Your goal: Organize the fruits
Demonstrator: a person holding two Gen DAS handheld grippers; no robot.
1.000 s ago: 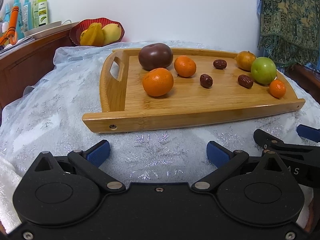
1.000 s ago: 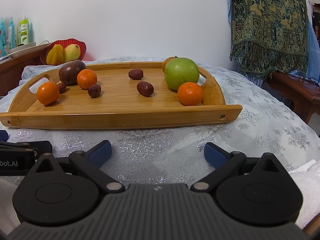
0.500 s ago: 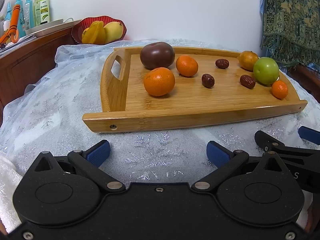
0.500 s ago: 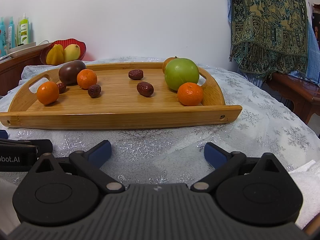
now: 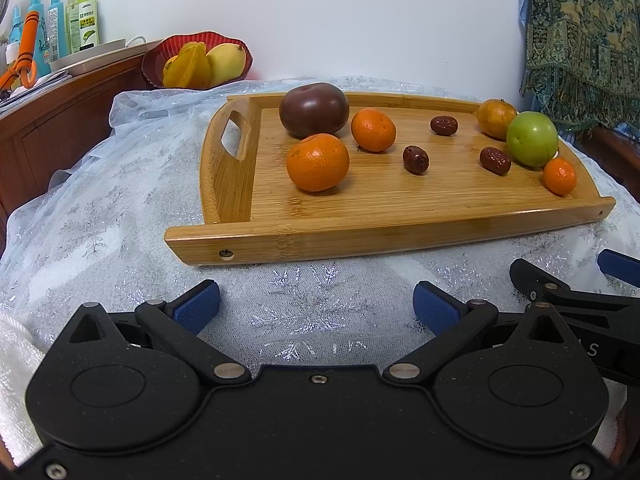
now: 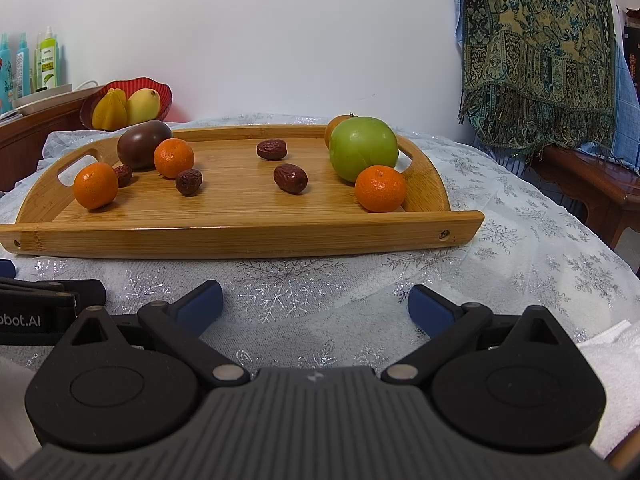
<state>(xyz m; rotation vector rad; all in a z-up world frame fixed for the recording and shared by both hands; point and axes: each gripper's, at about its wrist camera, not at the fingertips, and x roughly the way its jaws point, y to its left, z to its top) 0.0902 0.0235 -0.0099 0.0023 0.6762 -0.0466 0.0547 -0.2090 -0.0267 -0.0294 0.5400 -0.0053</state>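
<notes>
Fruits sit scattered and mixed across the bamboo tray [image 6: 240,236], unsorted; left gripper [image 5: 316,306] and right gripper [image 6: 314,302] hover before it, both spread, holding nothing.

A tray [image 6: 240,236] sits on a cloth [image 6: 520,240] in the middle of the right wrist frame. On the tray's left side, an orange [image 6: 95,185] lies in front, with a round fruit [image 6: 144,143] behind it and another orange [image 6: 173,157] just right of that. Small dried fruits [image 6: 291,178], maybe dates, lie in the tray's middle. On the right, an apple [image 6: 363,148] sits behind a third orange [image 6: 380,193], touching it. A bowl [image 6: 160,92] of fruit stands at upper left, behind the tray. A hanging cloth [image 6: 536,56] fills the upper right.
</notes>
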